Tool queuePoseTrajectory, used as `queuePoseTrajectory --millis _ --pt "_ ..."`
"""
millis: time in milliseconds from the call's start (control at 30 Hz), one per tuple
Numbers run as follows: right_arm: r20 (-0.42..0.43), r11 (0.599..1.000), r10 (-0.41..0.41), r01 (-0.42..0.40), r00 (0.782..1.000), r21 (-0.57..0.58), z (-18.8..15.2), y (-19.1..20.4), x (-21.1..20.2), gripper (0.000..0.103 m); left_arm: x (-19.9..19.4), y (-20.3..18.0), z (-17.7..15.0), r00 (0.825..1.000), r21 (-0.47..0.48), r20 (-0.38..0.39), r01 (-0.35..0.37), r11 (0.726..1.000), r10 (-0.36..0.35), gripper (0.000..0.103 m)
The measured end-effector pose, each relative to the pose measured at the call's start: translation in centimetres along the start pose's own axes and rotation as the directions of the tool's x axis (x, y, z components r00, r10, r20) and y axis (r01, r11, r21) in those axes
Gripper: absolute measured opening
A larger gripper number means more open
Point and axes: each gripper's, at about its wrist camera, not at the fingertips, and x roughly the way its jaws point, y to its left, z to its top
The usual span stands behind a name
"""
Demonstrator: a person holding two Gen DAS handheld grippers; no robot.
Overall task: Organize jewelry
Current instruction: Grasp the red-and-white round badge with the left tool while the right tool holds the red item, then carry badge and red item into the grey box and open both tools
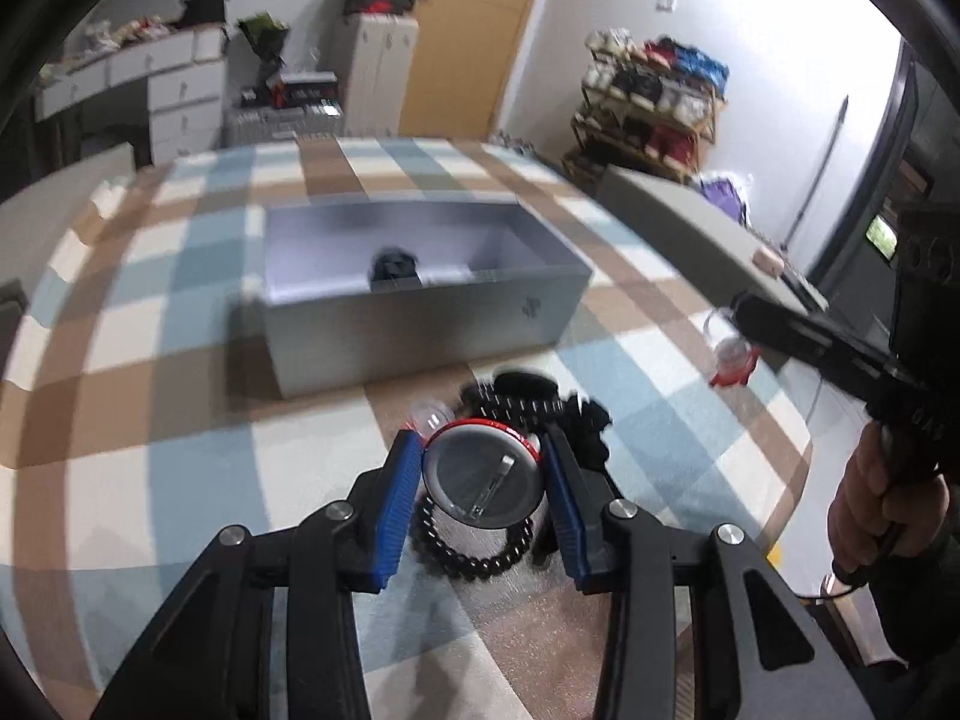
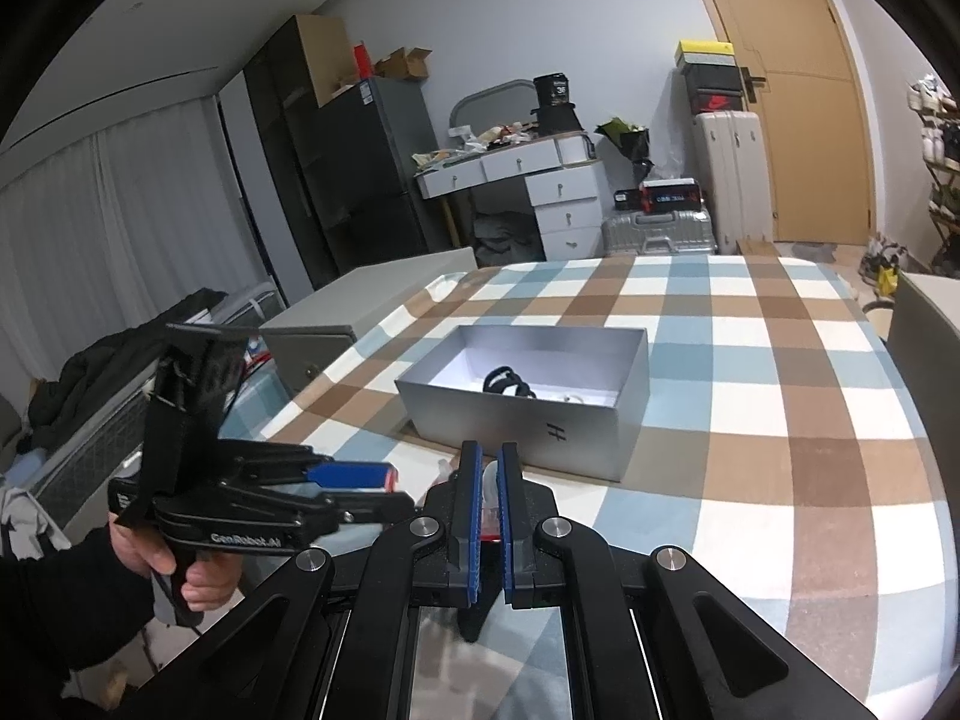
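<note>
The left gripper (image 1: 483, 471) is clamped on a round badge (image 1: 483, 474) with a red rim; its grey back and pin face the left wrist camera, and its front is hidden. The blue pads (image 1: 393, 510) press its two sides. Below the badge a black bead bracelet (image 1: 474, 558) lies on the checked tablecloth (image 1: 180, 480), its upper part covered by the badge. Just beyond is a heap of dark jewelry (image 1: 540, 402) — blurred, so single pieces are hard to tell apart — and a small clear piece with red (image 1: 429, 417) peeks out at the badge's left rim.

The open grey box (image 2: 540, 414) stands near the middle of the table, beyond that heap. A black item (image 2: 507, 384) lies inside on the white bottom, with a pale thing beside it too small to name; the near wall cuts off the rest of the inside.

The right gripper (image 2: 491, 504) has its fingers drawn close on a small clear ornament with a red base (image 1: 732, 360). In the right wrist view only slivers of it show between the pads; in the left wrist view it hangs at the fingertips above the tablecloth, right of the box. The hand (image 1: 864, 498) on that gripper's handle is partly cut off by the frame edge.
</note>
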Motion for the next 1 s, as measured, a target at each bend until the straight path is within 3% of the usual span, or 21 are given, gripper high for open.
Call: queuePoseTrajectory --millis 200,400,1000 --pt "0.023 1.0 0.03 -0.03 0.999 -0.01 1.7 0.5 0.3 0.004 -2.5 0.5 2.1 0.992 -0.044 0.097 -0.075 0.996 0.079 0.035" --pt "0.051 0.998 0.053 -0.052 0.997 -0.032 3.8 0.8 1.0 0.004 -3.1 0.9 4.0 0.981 -0.06 0.141 -0.127 0.99 0.134 0.035" --pt "0.048 0.996 0.09 -0.09 0.995 -0.01 7.9 -2.1 6.4 0.004 0.8 2.4 8.1 0.987 -0.064 0.117 -0.105 0.992 0.112 0.035"
